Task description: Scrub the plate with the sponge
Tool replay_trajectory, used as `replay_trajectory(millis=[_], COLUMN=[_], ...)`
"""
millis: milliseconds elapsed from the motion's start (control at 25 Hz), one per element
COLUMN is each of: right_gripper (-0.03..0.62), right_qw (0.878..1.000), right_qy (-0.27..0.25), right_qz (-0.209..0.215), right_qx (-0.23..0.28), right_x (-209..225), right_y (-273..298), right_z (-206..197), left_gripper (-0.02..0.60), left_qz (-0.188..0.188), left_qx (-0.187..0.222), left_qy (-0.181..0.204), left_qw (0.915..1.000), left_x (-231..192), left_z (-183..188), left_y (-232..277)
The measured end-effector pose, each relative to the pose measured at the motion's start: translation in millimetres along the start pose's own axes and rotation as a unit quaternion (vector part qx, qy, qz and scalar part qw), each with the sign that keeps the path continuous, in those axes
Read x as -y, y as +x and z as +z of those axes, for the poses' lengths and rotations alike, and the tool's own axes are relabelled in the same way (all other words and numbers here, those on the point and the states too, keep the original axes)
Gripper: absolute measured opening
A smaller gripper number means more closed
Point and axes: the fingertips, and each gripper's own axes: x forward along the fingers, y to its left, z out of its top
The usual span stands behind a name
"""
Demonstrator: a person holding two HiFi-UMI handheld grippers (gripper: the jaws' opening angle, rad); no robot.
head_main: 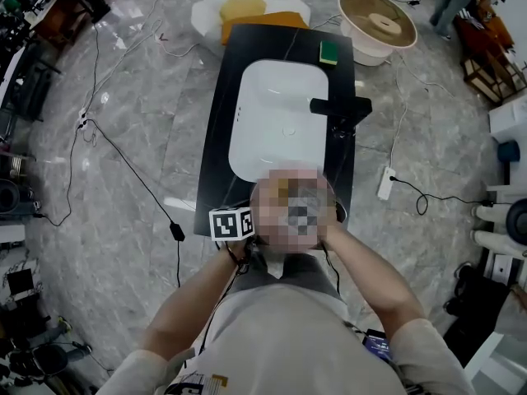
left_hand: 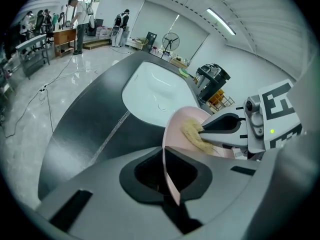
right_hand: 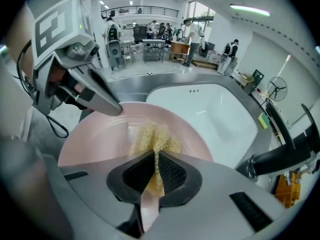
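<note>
The left gripper (left_hand: 169, 181) is clamped on the rim of the pink plate (right_hand: 95, 139). In the left gripper view the rim stands edge-on between the closed jaws, and the plate's face curves away to the right. The right gripper (right_hand: 155, 173) pinches the yellow fibrous sponge (right_hand: 152, 140) between its dark pads. The free end of the sponge is splayed out against the inner face of the plate, near its middle. In the right gripper view the left gripper's finger meets the plate at its far left rim, well apart from the sponge. The plate is held up at the near end of the black bench (head_main: 216, 138), just in front of the white sink basin (head_main: 276, 113) sunk into the benchtop. In the head view both forearms reach in to that spot, and the left gripper's marker cube (head_main: 231, 222) shows at the bench's near edge, but the plate itself cannot be made out there. A black faucet (head_main: 339, 105) stands on the right side of the basin, and a green sponge (head_main: 329, 52) lies on the bench's far right corner. A round fan (head_main: 377, 21) lies on the grey marble floor beyond the bench, with cables trailing around it.
</note>
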Motion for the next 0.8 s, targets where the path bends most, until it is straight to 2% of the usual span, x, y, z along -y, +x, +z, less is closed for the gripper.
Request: replay_trajectory(millis=[200, 360, 480, 600, 720, 800], right_gripper=[0.048, 0.048, 0.048, 0.048, 0.048, 0.048], right_qw=[0.999, 0.997, 0.996, 0.995, 0.99, 0.986], right_qy=[0.038, 0.043, 0.062, 0.098, 0.137, 0.159], right_qz=[-0.028, -0.034, -0.032, -0.019, -0.009, -0.013], right_qx=[-0.024, -0.045, -0.047, -0.023, 0.023, 0.053], right_x=[22, 23, 19, 14, 14, 18], right_y=[-11, -19, -29, -46, -69, -83], right_z=[-29, -49, -58, -63, -59, -54], left_gripper=[0.026, 0.026, 0.026, 0.035, 0.156, 0.16], left_qz=[0.004, 0.007, 0.012, 0.001, -0.005, -0.003], left_qx=[0.001, -0.001, -0.003, -0.017, -0.018, -0.005], left_qy=[0.004, 0.02, 0.013, -0.006, -0.006, -0.002], left_qw=[1.0, 0.9998, 0.9998, 0.9998, 0.9998, 1.0], left_x=[0, -1, -7, -12, -17, -23], left_z=[2, 4, 4, 1, 4, 10], left_y=[1, 2, -1, -5, -13, -22])
